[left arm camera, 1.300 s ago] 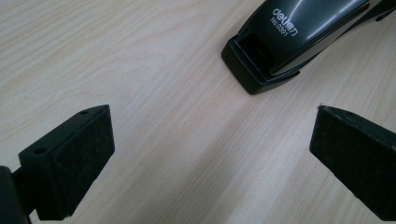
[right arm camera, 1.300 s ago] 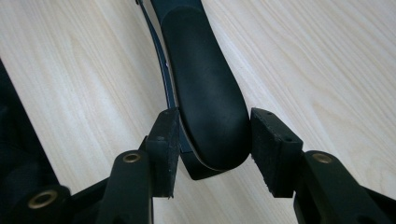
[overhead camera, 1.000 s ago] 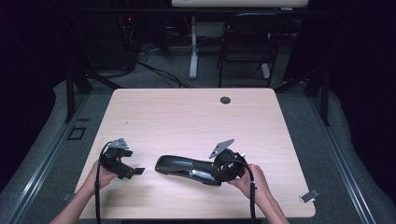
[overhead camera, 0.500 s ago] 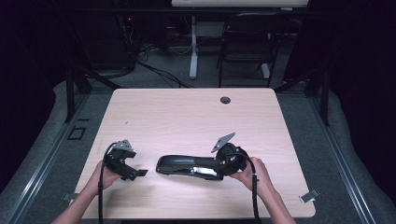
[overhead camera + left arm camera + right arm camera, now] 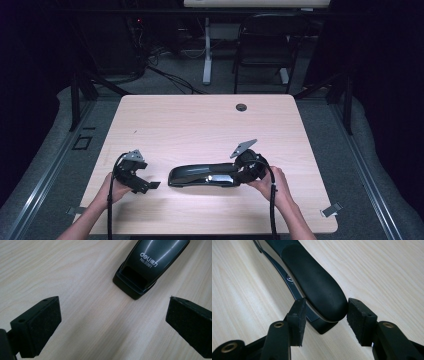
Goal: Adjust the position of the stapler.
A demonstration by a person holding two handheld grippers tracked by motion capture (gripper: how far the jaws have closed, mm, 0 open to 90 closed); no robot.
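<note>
A long black stapler [image 5: 200, 176] lies lengthwise on the wooden table [image 5: 200, 125], near its front edge. My right gripper [image 5: 239, 174] is at its right end, shut on the stapler. In the right gripper view the rounded handle end [image 5: 312, 282] sits between the two pads [image 5: 359, 320] of the right gripper [image 5: 324, 317], over the metal base. My left gripper [image 5: 145, 180] rests to the left of the stapler, apart from it, held in a hand. Its jaws [image 5: 112, 325] stand wide open with bare table between them. The stapler's printed front end [image 5: 150, 262] lies just ahead of them.
A round cable hole [image 5: 241, 107] sits near the table's far edge. A dark chair [image 5: 265, 45] and a table leg [image 5: 206, 55] stand beyond the table. Small clips [image 5: 331, 210] hang at the front corners. Cables trail from both grippers toward the front edge.
The stapler's right end has swung away from the front edge with my right gripper, so it now lies level across the table. My left gripper has barely shifted.
</note>
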